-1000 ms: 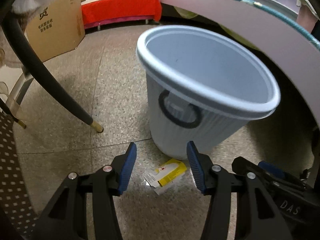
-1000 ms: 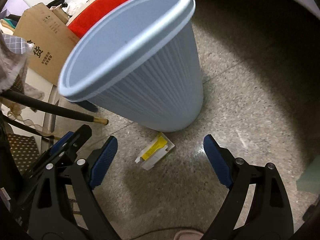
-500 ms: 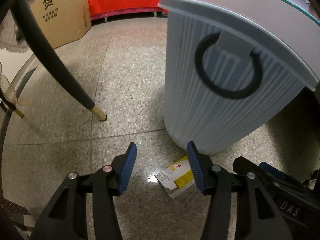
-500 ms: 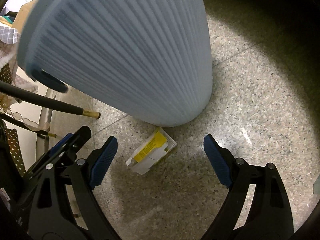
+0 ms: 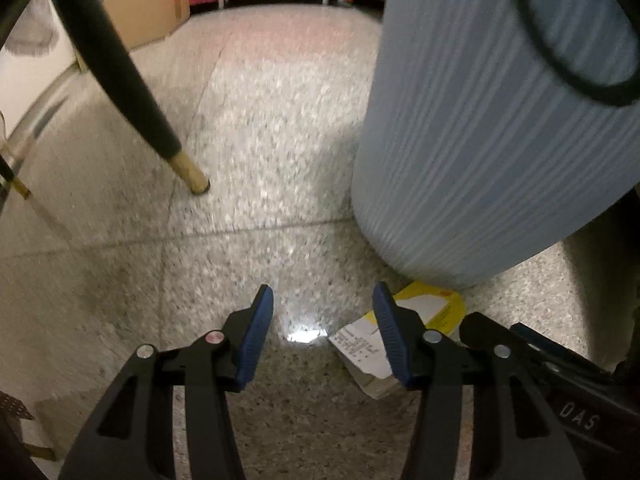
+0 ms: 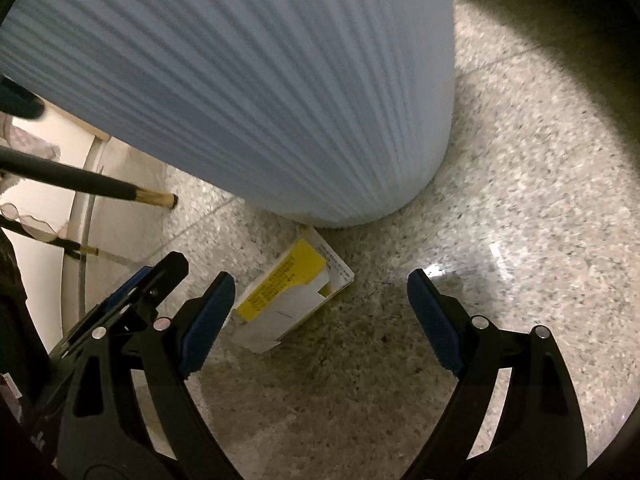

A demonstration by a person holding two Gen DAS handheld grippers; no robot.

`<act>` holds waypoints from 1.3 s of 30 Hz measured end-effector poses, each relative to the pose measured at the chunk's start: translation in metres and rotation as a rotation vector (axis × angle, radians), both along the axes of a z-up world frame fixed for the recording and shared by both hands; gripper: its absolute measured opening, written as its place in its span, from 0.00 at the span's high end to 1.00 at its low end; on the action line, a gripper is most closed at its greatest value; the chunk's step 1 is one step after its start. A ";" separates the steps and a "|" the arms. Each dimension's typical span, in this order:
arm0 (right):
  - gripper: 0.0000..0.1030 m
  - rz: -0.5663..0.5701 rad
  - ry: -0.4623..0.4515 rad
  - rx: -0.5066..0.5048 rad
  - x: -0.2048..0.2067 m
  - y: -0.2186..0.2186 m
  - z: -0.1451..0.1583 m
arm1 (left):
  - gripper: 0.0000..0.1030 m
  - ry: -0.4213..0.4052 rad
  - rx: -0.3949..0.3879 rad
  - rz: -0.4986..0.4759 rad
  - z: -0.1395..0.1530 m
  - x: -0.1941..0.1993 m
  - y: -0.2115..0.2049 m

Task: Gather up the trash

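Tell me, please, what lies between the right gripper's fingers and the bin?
In the right wrist view, the flattened yellow-and-white carton lies on the floor between the right gripper and the bin.

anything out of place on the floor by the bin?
Yes: a flattened yellow-and-white carton lies on the speckled floor at the foot of the ribbed light-blue bin instead of inside it. Its end flap is torn open. Both the left gripper and right gripper are open, neither touching it.

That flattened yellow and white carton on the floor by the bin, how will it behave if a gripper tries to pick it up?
The carton looks like thin, crushed cardboard, so it is probably very light and may bend rather than stay stiff. Lying nearly flat on the smooth speckled floor, it may slide when nudged. Its raised, open flaps could give the fingers an edge to pinch.
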State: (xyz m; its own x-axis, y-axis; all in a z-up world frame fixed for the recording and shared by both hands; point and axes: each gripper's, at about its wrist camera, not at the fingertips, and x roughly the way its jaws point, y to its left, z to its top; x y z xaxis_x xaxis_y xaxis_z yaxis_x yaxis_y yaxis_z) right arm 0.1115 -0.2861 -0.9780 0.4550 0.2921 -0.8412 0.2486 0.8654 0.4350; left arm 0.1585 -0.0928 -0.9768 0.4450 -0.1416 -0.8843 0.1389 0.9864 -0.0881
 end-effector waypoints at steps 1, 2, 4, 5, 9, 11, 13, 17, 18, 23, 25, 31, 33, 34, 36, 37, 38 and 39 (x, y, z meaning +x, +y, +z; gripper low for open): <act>0.16 0.006 0.006 -0.001 0.002 0.001 -0.003 | 0.51 0.017 -0.007 0.006 -0.005 0.002 0.001; 0.16 0.011 0.011 -0.002 0.004 0.002 -0.007 | 0.51 0.032 -0.017 0.012 -0.008 0.002 0.003; 0.16 0.014 0.022 0.002 0.007 0.001 -0.012 | 0.52 0.067 -0.040 0.026 -0.017 0.004 0.005; 0.16 0.012 0.026 0.006 0.009 0.001 -0.015 | 0.52 0.081 -0.050 0.031 -0.020 0.004 0.006; 0.16 0.001 0.048 0.034 0.016 0.000 -0.025 | 0.58 0.119 -0.099 0.054 -0.029 0.001 0.008; 0.16 0.002 0.050 0.058 0.020 0.000 -0.027 | 0.58 0.153 -0.133 0.046 -0.035 -0.001 0.005; 0.16 0.015 0.036 0.086 0.026 0.004 -0.025 | 0.59 0.157 -0.147 0.028 -0.037 -0.004 -0.002; 0.16 0.067 0.031 0.097 0.033 0.021 -0.027 | 0.69 0.139 -0.136 -0.014 -0.039 -0.008 -0.017; 0.16 0.067 0.035 0.098 0.034 0.023 -0.028 | 0.75 0.150 -0.145 -0.017 -0.042 -0.007 -0.018; 0.49 0.074 0.044 0.094 0.037 0.031 -0.032 | 0.99 0.141 -0.133 -0.044 -0.043 -0.003 -0.024; 0.55 0.075 0.048 0.090 0.039 0.034 -0.032 | 1.00 0.133 -0.126 -0.056 -0.043 -0.003 -0.026; 0.60 0.089 0.055 0.092 0.044 0.045 -0.035 | 1.00 0.102 -0.102 -0.076 -0.042 -0.005 -0.029; 0.61 0.099 0.050 0.083 0.043 0.046 -0.032 | 1.00 0.095 -0.106 -0.074 -0.038 -0.008 -0.028; 0.61 0.102 0.046 0.082 0.043 0.047 -0.030 | 1.00 0.088 -0.107 -0.072 -0.036 -0.009 -0.028; 0.61 0.105 0.039 0.083 0.041 0.045 -0.026 | 1.00 0.084 -0.108 -0.070 -0.031 -0.012 -0.026; 0.61 0.113 0.034 0.070 0.041 0.048 -0.024 | 1.00 0.085 -0.111 -0.065 -0.028 -0.013 -0.024; 0.61 0.116 0.033 0.056 0.040 0.048 -0.023 | 1.00 0.089 -0.117 -0.052 -0.027 -0.015 -0.021; 0.61 0.113 0.038 0.048 0.040 0.048 -0.025 | 1.00 0.087 -0.105 -0.037 -0.026 -0.016 -0.019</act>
State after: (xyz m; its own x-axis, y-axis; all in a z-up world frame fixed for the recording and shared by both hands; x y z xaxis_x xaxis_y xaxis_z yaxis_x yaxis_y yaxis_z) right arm 0.1515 -0.2380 -1.0026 0.3855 0.3796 -0.8410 0.1679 0.8674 0.4685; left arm 0.1421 -0.1118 -1.0028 0.3601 -0.2503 -0.8987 0.1618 0.9655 -0.2041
